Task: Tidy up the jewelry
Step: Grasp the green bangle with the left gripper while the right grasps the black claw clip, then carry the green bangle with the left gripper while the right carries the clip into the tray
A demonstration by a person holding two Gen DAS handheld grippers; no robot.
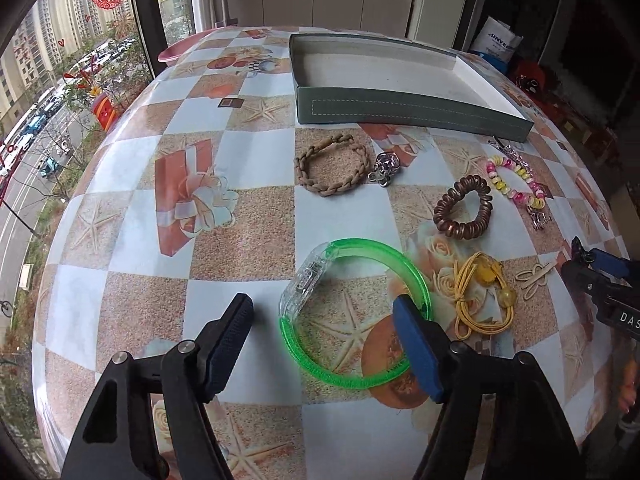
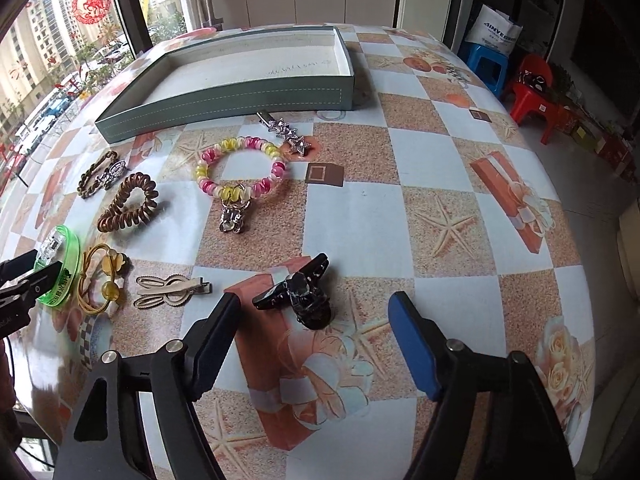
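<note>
The left claw point(image 1: 324, 320) stands spread above the tabletop point(image 1: 248, 168), pinching nothing; the green translucent bangle point(image 1: 356, 312) lies flat on the tabletop between its fingers, and the blue-padded finger point(image 1: 416, 344) overlaps the bangle's right side in the left wrist view, though contact cannot be determined. The right claw point(image 2: 312, 320) is likewise spread with nothing gripped; the black claw hair clip point(image 2: 298, 292) rests on the tabletop between its fingers, nearer the black finger point(image 2: 216, 332). The grey-green shallow box point(image 1: 404, 108) sits open at the far side of the tabletop. Between the box and the claws lie a braided tan bracelet point(image 1: 332, 166), a silver flower charm point(image 1: 385, 168), a brown coil hair tie point(image 1: 462, 208), a pink-and-yellow coil bracelet point(image 2: 242, 164), a star-studded silver clip point(image 2: 286, 132), a yellow elastic tie with amber beads point(image 1: 480, 296) and a beige rabbit-shaped clip point(image 2: 168, 290).
</note>
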